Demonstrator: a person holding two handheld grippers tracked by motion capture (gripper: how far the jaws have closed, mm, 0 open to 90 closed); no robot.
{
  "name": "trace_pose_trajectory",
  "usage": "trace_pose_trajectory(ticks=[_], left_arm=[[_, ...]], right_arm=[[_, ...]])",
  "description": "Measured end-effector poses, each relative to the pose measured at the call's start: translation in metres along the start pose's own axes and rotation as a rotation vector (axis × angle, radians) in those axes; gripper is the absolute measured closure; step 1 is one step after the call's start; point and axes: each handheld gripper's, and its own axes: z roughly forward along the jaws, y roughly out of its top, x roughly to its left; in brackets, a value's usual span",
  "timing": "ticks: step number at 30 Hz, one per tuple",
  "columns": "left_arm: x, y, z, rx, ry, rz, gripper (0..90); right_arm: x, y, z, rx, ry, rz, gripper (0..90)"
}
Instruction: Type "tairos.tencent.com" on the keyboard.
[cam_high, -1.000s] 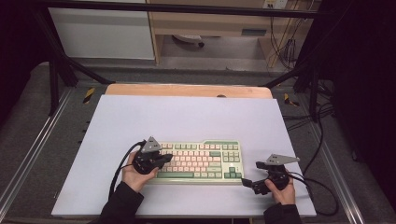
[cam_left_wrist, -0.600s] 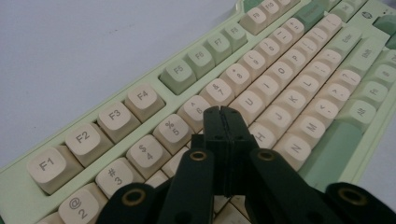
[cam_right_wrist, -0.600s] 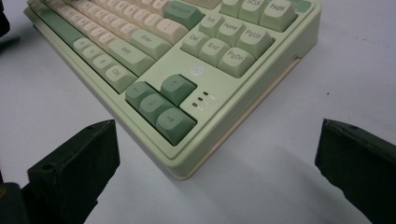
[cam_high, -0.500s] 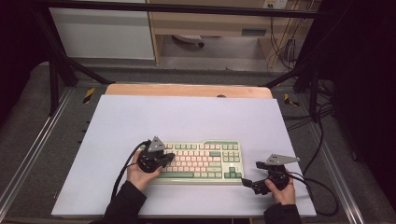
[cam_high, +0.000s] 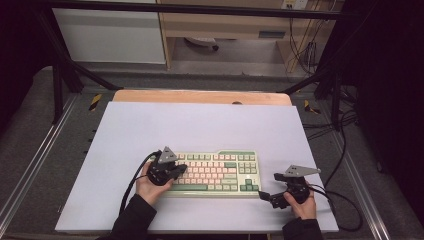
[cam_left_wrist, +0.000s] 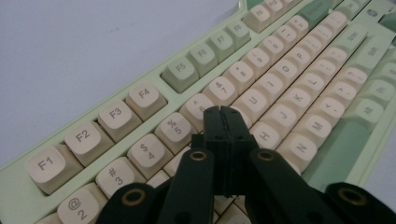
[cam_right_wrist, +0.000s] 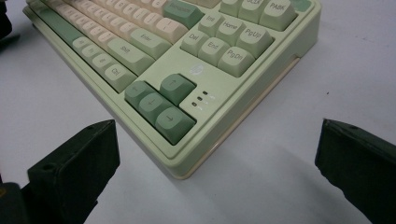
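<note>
A pale green keyboard (cam_high: 215, 172) with cream and green keys lies on the white table (cam_high: 200, 130), near its front edge. My left gripper (cam_high: 177, 170) hovers over the keyboard's left part, shut with nothing between its jaws. In the left gripper view its closed tips (cam_left_wrist: 221, 114) sit just above the cream keys (cam_left_wrist: 252, 100) of the number and letter rows. My right gripper (cam_high: 264, 196) rests on the table right of the keyboard, open. In the right gripper view its jaws stand wide on either side of the keyboard's corner (cam_right_wrist: 187, 168) with the green arrow keys (cam_right_wrist: 161, 105).
A wooden strip (cam_high: 200, 96) runs along the table's far edge. Metal frame rails (cam_high: 30, 165) flank the table on both sides. Cables (cam_high: 345, 200) trail at the right, and a black cable (cam_high: 131, 182) loops from the left gripper.
My left gripper has slid rightward from the keyboard's left edge onto its keys. The right gripper and the keyboard have stayed put.
</note>
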Motion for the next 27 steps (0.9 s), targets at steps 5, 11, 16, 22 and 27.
trace_pose_trajectory(ticks=[5,11,16,22,27], left_arm=[[-0.002,0.001,-0.006,-0.01,-0.005,0.007,90.0],[-0.003,0.001,-0.016,-0.021,-0.012,0.02,90.0],[-0.003,-0.002,-0.025,-0.027,-0.012,0.023,90.0],[0.0,-0.006,-0.033,-0.031,-0.007,0.019,90.0],[0.003,-0.011,-0.039,-0.031,-0.003,0.015,90.0]], right_arm=[[0.0,0.0,-0.001,0.0,-0.001,0.006,0.4],[0.0,0.0,0.0,0.001,-0.001,0.004,0.4],[0.001,0.0,0.0,-0.001,-0.001,0.005,0.4],[0.001,0.0,0.0,-0.002,-0.001,0.006,0.4],[0.001,0.0,0.0,-0.003,0.0,0.009,0.4]])
